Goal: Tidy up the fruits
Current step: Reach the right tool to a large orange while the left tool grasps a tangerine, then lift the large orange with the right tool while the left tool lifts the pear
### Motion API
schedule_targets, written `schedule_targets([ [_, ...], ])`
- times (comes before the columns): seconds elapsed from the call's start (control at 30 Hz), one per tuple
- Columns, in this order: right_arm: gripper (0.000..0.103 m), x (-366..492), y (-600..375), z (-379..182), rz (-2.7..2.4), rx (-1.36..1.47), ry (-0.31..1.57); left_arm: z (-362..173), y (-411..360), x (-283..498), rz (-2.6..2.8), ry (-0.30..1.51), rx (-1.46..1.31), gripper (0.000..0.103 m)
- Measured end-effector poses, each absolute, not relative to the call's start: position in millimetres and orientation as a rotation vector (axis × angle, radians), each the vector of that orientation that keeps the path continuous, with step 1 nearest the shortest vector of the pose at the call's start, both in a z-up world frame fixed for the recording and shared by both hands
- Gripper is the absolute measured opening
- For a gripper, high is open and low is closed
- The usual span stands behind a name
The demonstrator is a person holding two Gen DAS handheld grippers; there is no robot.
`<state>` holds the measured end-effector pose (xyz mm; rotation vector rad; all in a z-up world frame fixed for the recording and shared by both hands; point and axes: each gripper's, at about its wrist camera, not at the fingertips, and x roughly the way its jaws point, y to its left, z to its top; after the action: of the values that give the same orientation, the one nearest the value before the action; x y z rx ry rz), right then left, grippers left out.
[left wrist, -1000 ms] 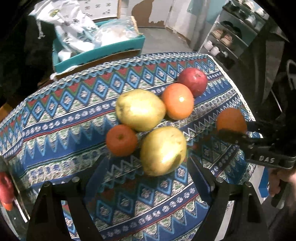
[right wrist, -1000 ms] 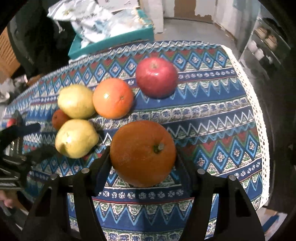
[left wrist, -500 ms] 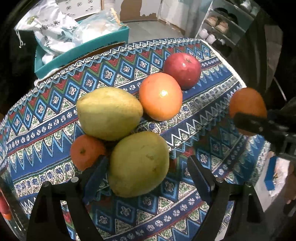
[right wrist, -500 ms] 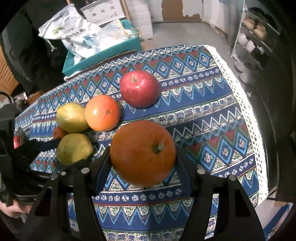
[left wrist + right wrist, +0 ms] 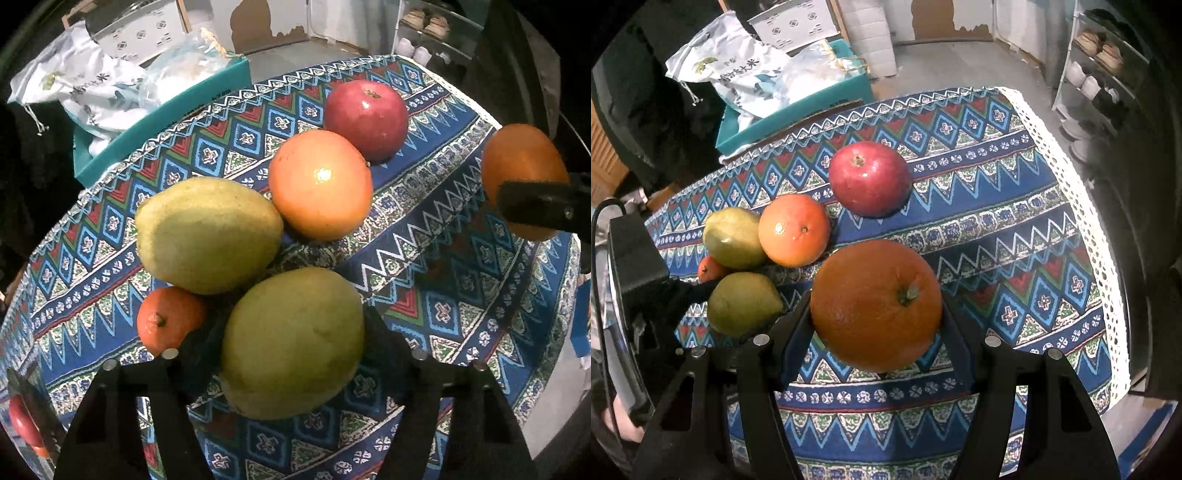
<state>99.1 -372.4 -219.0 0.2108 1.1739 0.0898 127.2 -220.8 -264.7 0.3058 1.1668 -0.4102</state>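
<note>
On the patterned tablecloth [image 5: 424,221] lie two green-yellow pears, a pale orange [image 5: 319,184], a red apple [image 5: 365,118] and a small tangerine [image 5: 166,317]. My left gripper [image 5: 291,321] points steeply down over the near pear [image 5: 291,339]. Its jaws are closing, and the pads meet the pear's two sides. The far pear [image 5: 207,232] touches it from behind. My right gripper [image 5: 875,314] is shut on a large dark orange [image 5: 875,302], held above the cloth. The right wrist view shows the left gripper's fingers [image 5: 698,288] at the near pear [image 5: 742,302].
A teal box [image 5: 159,122] with white bags stands beyond the table's far edge. The cloth's lace edge [image 5: 1082,206] drops off on the right, with a shoe rack [image 5: 1100,66] past it. A red object [image 5: 22,421] shows at the left wrist view's lower left edge.
My left gripper came down and forward onto the near pear, and its jaws narrowed around it. The right gripper kept the orange and hardly moved.
</note>
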Motion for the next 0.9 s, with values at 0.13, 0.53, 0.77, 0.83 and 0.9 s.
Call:
schedule_targets([
  [0.13,0.065,99.0,-369.5,-218.4,0.093,0.204,1.177,-263.7,-220.0,125.1,-0.428,1.148,0.315,0.072],
  [0.53,0.065,96.5,-359.0,-204.1,0.098,0.14,1.132,-245.7,-200.0,117.3,-0.433,1.154,0.212,0.07],
  [0.77,0.065,93.0,-352.5,-189.4,0.104,0.115,1.09,-223.5,-185.8,110.6,-0.426,1.128,0.167,0.069],
  [0.83,0.065,91.8,-349.8,-183.9,0.107,0.105,1.076,-214.4,-183.3,106.8,-0.428,1.111,0.161,0.069],
  [0.9,0.065,89.7,-347.3,-179.1,0.112,0.098,1.062,-203.1,-179.8,101.9,-0.428,1.088,0.154,0.069],
])
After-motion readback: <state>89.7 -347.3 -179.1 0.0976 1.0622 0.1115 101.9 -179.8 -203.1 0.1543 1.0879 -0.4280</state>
